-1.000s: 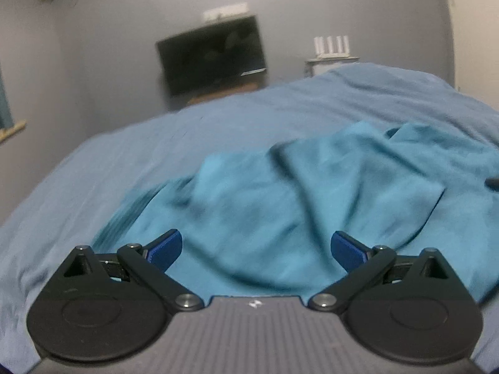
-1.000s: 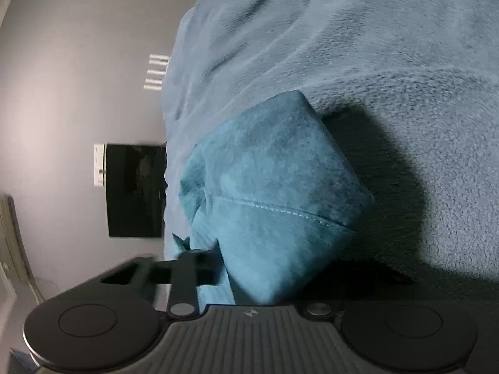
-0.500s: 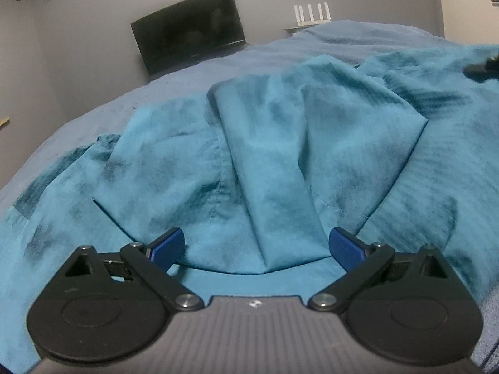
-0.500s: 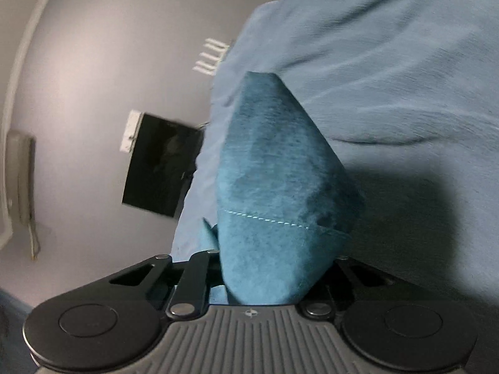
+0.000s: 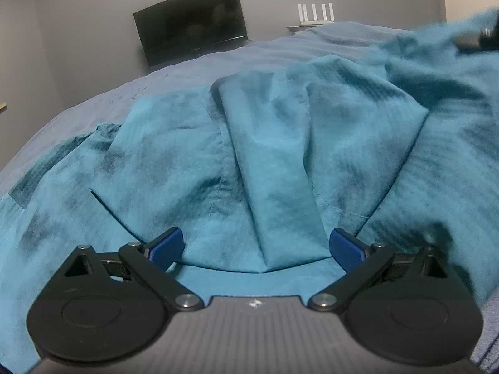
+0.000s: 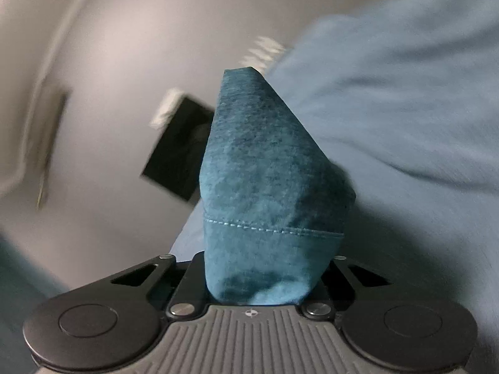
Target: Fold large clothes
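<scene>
- The teal garment (image 5: 268, 162) lies crumpled across the bed (image 5: 187, 71), spreading from its left side to its right.
- Left of the garment's middle ridge, a sleeve and a stitched seam lie flat; the cloth looks thin, soft and mottled with dark patches.
- The left gripper (image 5: 257, 244) hovers over the garment's near hem, its blue pads (image 5: 165, 246) spread wide with only slack cloth between them, pinching nothing.
- Risk: from here it could catch 2 layers at once, since the central ridge is a loose double fold.
- Right of that ridge, the garment rises toward the right gripper (image 6: 265, 286), whose jaws are closing on a hemmed corner that stands up in a blunt cone.
- Risk: the bunched corner could slip out if the lift outruns the closing, and the pull may drag the whole garment instead of flattening it.
- Beyond the garment, a dark screen (image 5: 190, 21) sits against the grey wall.
</scene>
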The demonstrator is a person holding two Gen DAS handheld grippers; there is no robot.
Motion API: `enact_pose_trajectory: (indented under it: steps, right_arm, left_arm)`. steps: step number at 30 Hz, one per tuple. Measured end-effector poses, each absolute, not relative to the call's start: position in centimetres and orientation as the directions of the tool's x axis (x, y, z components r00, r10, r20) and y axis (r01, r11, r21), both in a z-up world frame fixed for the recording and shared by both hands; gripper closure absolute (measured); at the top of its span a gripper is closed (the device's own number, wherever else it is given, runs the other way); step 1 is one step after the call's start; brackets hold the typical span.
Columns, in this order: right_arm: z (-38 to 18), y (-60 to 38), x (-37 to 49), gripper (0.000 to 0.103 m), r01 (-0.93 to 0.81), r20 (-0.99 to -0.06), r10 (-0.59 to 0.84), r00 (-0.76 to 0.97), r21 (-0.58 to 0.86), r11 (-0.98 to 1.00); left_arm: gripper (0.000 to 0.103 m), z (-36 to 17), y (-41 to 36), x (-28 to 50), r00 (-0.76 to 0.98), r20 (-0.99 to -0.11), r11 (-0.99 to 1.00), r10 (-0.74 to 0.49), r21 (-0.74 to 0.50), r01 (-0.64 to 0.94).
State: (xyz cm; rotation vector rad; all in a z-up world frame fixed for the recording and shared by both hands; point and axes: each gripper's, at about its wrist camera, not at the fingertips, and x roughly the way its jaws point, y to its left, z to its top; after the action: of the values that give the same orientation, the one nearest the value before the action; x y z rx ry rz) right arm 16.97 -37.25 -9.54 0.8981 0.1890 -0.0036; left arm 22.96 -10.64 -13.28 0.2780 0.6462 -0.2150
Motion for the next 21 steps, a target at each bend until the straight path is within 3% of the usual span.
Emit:
enact_pose_trajectory:
  steps: [5,12,14,17,21]
  right_arm:
    - [-5.6,-33.4,15.7,0.091,-0.037,-0.102,0.117,0.988,0.577,0.816]
    - [-2.4,-26.5,14.5,0.091,-0.151,-0.09,0.178,0.98,0.249,0.957]
    - [-1.8,-24.5,14.2,0.091,-0.171,-0.095,0.189,0.977,0.171,0.97]
    - [-1.0,-21.6,14.2,0.092,-0.195,-0.108,0.205,0.973,0.098,0.976]
    - [-0.6,-17.0,16.1,0.092,-0.218,-0.133,0.213,0.968,-0.028,0.975]
  left_arm:
    - [0.002,-8.4,-7.5,22.4,0.799,-0.587,0.928,-0.129,0.213,0.306]
    - [0.002,-5.9,1.9,23.2,0.815,-0.58,0.966,0.011,0.216,0.141]
    - [0.002,-6.9,4.3,24.2,0.761,-0.648,0.988,0.013,0.124,0.088]
    - [0.002,-7.4,6.9,24.6,0.734,-0.677,0.998,-0.054,-0.062,0.017]
    - [0.002,-5.0,11.0,24.1,0.775,-0.555,0.9,-0.302,-0.433,0.041]
